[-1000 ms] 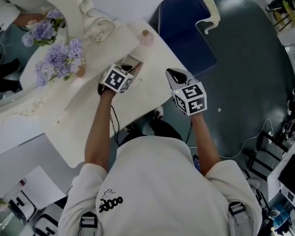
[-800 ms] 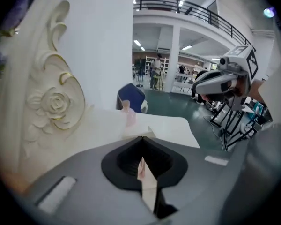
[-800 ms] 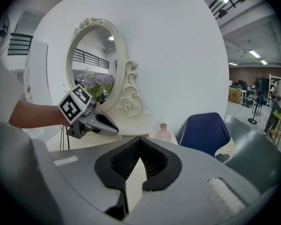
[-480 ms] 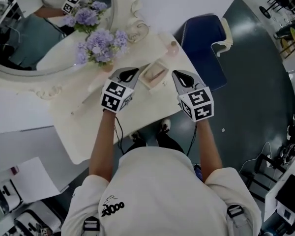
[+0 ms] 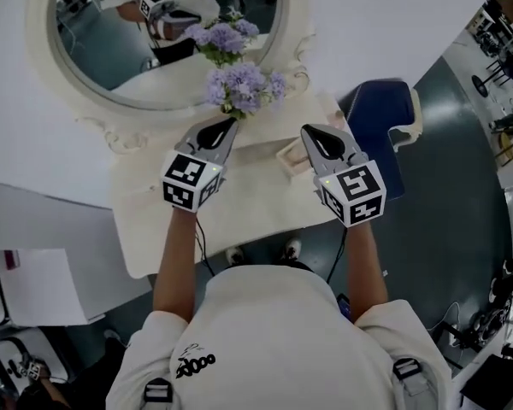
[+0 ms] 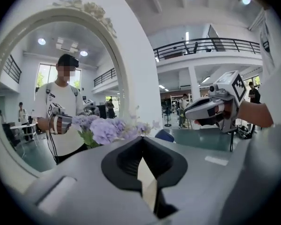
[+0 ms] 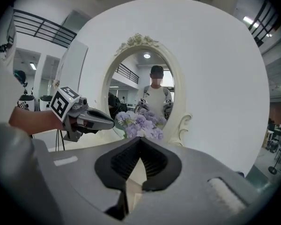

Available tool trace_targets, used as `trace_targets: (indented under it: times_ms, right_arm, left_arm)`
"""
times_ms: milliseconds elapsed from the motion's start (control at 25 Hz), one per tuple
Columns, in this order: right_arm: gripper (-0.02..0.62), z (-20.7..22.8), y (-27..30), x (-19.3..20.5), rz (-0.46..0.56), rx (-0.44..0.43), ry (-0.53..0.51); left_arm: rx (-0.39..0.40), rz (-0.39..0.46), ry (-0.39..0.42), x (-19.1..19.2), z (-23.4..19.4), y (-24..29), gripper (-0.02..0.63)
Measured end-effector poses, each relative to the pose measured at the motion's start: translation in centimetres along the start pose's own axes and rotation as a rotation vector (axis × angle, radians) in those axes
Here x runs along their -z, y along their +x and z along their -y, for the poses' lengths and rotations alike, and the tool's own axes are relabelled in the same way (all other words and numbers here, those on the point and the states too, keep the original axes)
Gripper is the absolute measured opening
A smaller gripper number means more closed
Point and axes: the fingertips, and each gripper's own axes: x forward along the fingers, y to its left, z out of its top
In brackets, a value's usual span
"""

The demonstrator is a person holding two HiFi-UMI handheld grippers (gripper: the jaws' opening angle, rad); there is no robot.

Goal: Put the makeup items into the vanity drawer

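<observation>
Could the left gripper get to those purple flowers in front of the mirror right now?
Probably yes: the left gripper points toward the flowers, close by, with nothing between them; its fingers are shut.

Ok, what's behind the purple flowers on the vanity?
The oval mirror stands behind the purple flowers, reflecting them and the person. The blooms cover the bottom of its frame there, so that stretch can't be seen.

The small cream drawer (image 5: 289,156) stands open, a shallow rectangular tray on the white surface (image 5: 239,216), near its right edge. What lies inside is too small to make out.
</observation>
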Motion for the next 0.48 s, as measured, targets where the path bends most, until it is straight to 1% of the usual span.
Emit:
trace_targets:
  times_ms: [160,480]
  right_arm:
    - [0.003,-1.3,0.7,-3.5,0.06,-0.028,-0.067]
    - [0.003,-3.3,0.6,-7.7,0.125,-0.059,-0.11]
  left_arm:
    - [-0.081,0.067,0.027,-2.7,-2.2,-2.9,0.017]
    - [-0.163,0.164,0.103,-7.3,-3.3,-7.3,0.017]
